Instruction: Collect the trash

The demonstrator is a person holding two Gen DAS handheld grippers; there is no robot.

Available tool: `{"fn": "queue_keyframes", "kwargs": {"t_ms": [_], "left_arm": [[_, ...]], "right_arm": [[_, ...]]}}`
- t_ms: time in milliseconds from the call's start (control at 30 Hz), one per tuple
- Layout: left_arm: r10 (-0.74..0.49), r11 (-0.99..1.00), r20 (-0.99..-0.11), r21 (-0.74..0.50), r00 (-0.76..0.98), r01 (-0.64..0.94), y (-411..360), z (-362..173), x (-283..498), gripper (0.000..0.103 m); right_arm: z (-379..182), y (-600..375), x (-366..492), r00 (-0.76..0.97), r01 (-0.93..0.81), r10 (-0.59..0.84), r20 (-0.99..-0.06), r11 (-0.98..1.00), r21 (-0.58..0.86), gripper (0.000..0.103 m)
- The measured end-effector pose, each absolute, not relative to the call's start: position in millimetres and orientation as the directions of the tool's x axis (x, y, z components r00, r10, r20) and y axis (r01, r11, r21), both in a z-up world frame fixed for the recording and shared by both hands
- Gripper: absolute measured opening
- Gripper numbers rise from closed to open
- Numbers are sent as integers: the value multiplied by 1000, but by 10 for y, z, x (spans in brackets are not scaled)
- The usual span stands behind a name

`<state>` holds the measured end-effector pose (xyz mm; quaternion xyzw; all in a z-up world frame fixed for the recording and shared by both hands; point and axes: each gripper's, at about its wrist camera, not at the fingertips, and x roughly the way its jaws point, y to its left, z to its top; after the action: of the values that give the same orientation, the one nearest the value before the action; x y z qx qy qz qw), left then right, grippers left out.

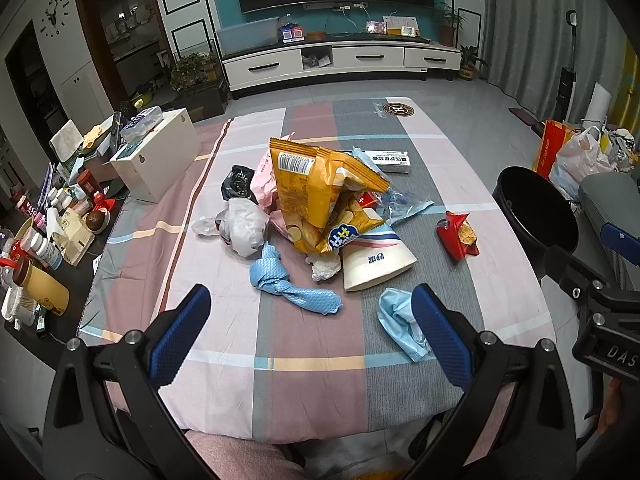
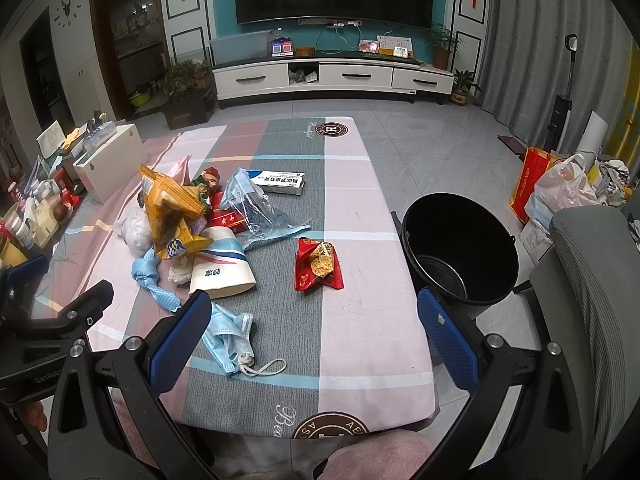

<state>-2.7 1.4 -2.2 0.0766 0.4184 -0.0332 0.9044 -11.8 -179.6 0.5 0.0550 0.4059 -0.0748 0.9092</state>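
Observation:
Trash is heaped mid-table: a yellow chip bag [image 1: 320, 196] [image 2: 170, 212], a white paper cup [image 1: 376, 264] [image 2: 222, 268] on its side, a blue knotted cloth [image 1: 288, 280] [image 2: 154, 280], a white plastic bag [image 1: 244, 226], a red snack wrapper [image 1: 458, 234] [image 2: 318, 266] lying apart, and a blue face mask [image 1: 400, 322] [image 2: 230, 338] nearest me. A black bucket [image 1: 534, 210] [image 2: 460, 248] stands on the floor right of the table. My left gripper [image 1: 310, 330] hovers open over the near table edge. My right gripper [image 2: 314, 334] is open too, holding nothing.
A checked cloth [image 2: 360, 320] covers the table. A white box [image 1: 158, 162] and a crowd of bottles and jars [image 1: 44, 240] line the left side. A grey chair [image 2: 592, 300] sits right of the bucket, with shopping bags [image 2: 552, 192] behind. A TV cabinet [image 2: 332, 76] stands at the far wall.

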Motion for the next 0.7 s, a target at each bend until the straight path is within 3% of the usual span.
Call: {"fn": "queue_keyframes", "kwargs": {"t_ms": [433,700], "left_arm": [[-9,985,-769,102,639,137,-17,-87,-29,100],[-125,983,-796,-20,593,181,77,-218,0,100]], "right_arm": [[1,-1783,-129,657,184,-90,-748,982,43,100],[-185,-1899,-132,640,163,-39,-768,983,87,100]]}}
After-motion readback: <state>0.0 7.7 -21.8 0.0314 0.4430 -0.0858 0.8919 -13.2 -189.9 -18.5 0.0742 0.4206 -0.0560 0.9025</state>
